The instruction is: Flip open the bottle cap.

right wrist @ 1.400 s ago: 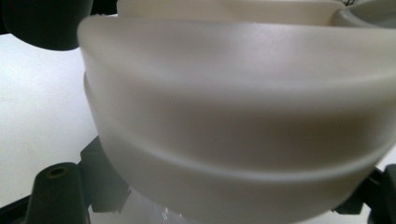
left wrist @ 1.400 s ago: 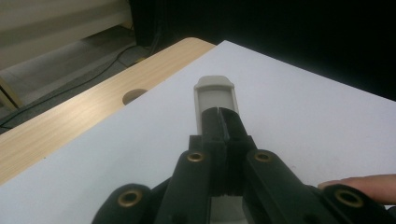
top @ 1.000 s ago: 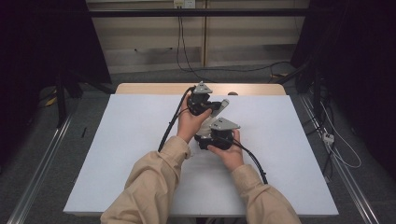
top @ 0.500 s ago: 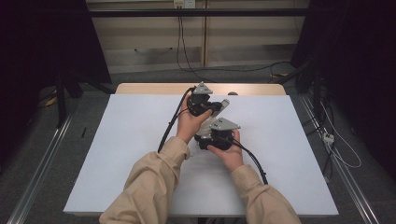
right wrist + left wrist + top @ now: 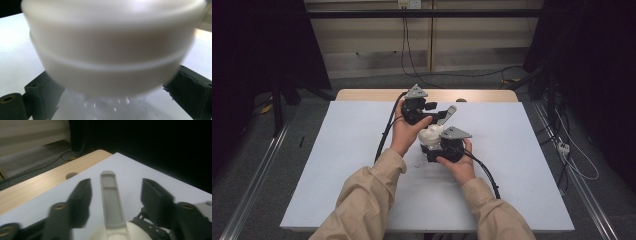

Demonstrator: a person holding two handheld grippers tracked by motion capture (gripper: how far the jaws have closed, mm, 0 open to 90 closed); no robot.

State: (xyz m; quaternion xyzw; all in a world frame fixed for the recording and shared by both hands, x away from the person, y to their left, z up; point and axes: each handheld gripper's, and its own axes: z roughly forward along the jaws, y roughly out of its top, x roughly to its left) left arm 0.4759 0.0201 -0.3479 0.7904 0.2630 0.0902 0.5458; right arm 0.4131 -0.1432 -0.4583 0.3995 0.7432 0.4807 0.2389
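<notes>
A person is working with two hand-held grippers over the middle of a white table. The thing in hand is a rounded white container, with a grey flat handle sticking out from it toward the far right. In the right gripper view the container is a broad, smooth, off-white dome with a thin ridge running around it. In the left gripper view the handle is a long grey strip with a recessed panel, rising from the pale body.

The left gripper is standing with its jaws released and spread: they have just been opening, and the handle is lying between them without either pad touching it. The right gripper is sitting just behind the container; its jaws have also just been opening, and its dark pads are flanking the container's sides. Whether they are pressing on it cannot be told.
</notes>
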